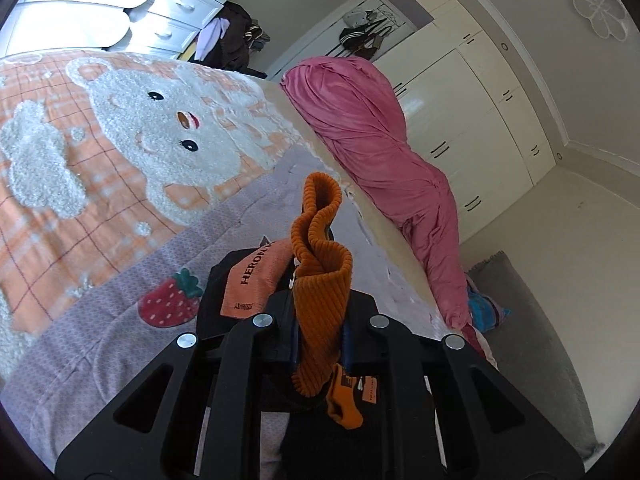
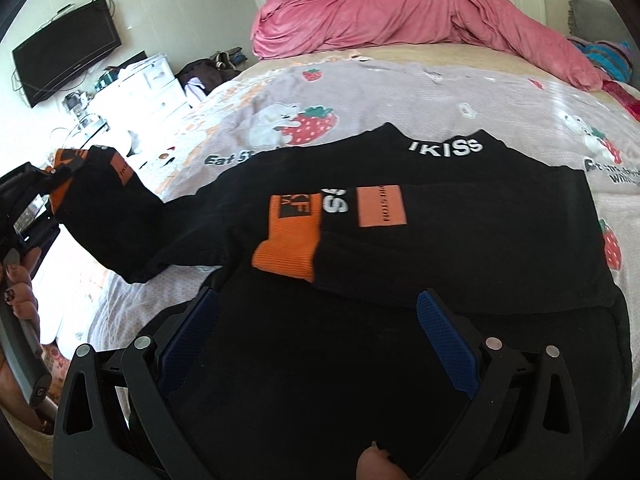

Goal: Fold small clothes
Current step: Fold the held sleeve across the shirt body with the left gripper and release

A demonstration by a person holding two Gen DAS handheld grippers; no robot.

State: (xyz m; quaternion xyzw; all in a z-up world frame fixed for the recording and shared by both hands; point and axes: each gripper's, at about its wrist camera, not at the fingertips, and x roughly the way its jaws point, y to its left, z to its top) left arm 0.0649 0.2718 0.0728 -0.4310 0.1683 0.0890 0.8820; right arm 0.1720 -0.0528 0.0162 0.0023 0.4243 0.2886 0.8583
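A black top (image 2: 460, 264) with orange trim lies spread on the bed, its collar lettering at the far side. One sleeve is folded across the body, with its orange cuff (image 2: 288, 236) lying flat. My left gripper (image 1: 320, 344) is shut on the other sleeve's ribbed orange cuff (image 1: 320, 256), which stands up between the pads. In the right wrist view that sleeve (image 2: 112, 208) is lifted off the bed at the far left, pinched by the left gripper (image 2: 56, 172). My right gripper (image 2: 318, 340) hovers open over the near part of the top, nothing between its blue pads (image 2: 188, 340).
A crumpled pink duvet (image 2: 400, 12) lies along the far side of the bed, on a bedspread (image 2: 400, 92) printed with strawberries and bears. A TV (image 2: 68, 56) and white drawers (image 2: 156, 84) stand to the left, cream wardrobes (image 1: 460, 120) behind. A hand (image 2: 20, 292) shows at the left edge.
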